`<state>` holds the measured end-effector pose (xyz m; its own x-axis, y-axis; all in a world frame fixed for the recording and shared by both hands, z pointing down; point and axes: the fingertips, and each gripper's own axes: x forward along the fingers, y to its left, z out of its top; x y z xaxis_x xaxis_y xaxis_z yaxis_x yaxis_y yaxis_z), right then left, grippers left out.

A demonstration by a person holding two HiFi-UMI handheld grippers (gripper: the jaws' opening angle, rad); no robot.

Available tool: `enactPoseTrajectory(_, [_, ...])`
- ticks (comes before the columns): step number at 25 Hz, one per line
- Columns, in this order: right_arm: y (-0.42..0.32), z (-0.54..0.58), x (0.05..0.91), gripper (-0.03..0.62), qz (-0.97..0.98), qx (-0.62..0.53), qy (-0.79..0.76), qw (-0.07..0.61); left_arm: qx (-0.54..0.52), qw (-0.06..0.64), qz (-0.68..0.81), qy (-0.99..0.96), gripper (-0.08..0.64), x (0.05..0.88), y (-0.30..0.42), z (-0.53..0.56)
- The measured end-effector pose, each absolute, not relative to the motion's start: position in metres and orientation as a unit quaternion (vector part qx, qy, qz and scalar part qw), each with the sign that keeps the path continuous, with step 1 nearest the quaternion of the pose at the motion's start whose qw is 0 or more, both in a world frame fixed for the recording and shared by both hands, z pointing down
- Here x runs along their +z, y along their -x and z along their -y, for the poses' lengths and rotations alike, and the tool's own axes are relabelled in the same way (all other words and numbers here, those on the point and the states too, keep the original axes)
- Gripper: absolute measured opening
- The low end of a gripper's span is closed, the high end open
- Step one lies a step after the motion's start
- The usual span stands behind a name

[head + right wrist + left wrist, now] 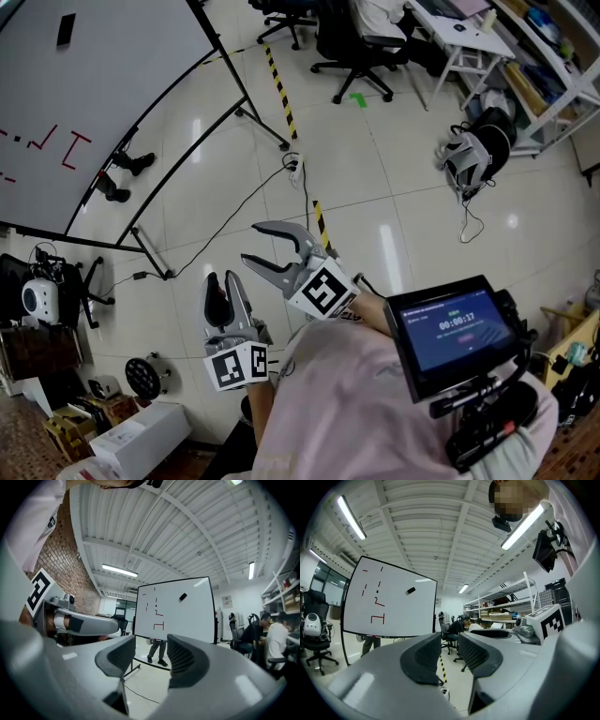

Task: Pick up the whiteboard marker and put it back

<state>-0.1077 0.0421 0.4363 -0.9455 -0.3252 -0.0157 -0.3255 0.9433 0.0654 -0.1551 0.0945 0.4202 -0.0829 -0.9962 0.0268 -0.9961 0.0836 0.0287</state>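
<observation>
Claws hold nothing: your left claw sits pressed together, your right claw slightly spread. At eleven o'clock, a small black item, maybe the marker, clings to the whiteboard.

The grey two-jaw left gripper with its marker cube sits at seven o'clock in the head view, pointing to twelve, jaws all but together and empty. The matching grey right gripper, just beside it toward two o'clock, points to ten, jaws apart and empty.
</observation>
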Motion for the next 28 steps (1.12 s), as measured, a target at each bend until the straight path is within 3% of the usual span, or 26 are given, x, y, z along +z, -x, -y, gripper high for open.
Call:
enactPoseTrajectory(17, [0.1057, -0.0406, 0.4374, 0.206, -0.984, 0.049, 0.172, 0.002, -0.001, 0.021, 0.737, -0.676, 0.124, 0.4241, 0.1530, -0.0956])
enactPoseTrajectory(28, [0.1086, -0.0454, 0.4358, 0.242, -0.985, 0.052, 0.167, 0.007, -0.001, 0.023, 0.735, -0.678, 0.124, 0.4246, 0.1514, -0.0969])
